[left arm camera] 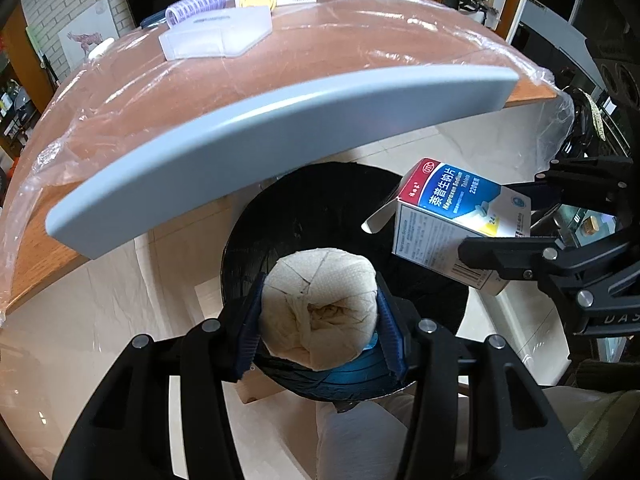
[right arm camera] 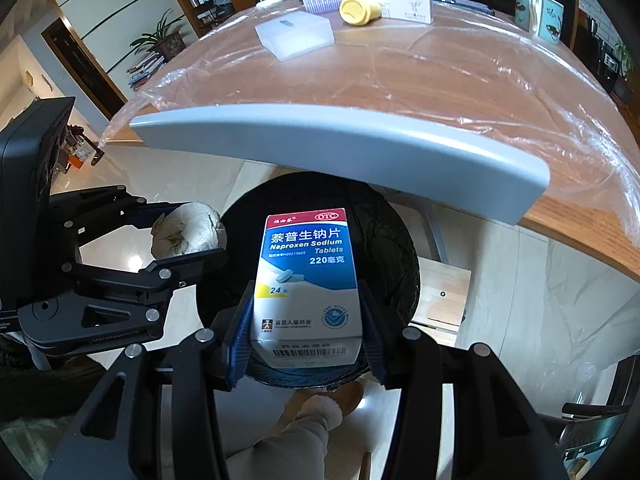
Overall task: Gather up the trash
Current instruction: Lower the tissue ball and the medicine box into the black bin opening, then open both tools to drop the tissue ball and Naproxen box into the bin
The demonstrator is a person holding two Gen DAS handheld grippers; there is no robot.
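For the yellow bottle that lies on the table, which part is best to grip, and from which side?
Grip the yellow bottle across its round body, coming from above. It lies on its side on the table, so the curved sides are exposed. The white medicine box stands close behind it, leaving little room there.

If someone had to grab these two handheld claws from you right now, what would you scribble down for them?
Left gripper: fingers shut on a crumpled paper wad, held over the black bin.
Right gripper: fingers shut on a blue and white pill box, also over the bin.
Done: both pieces picked up and carried to the bin on the floor beside the table.
Left: let both go into the bin. The yellow cap, clear plastic case and another pill box remain on the table; whether they count as trash is unclear.
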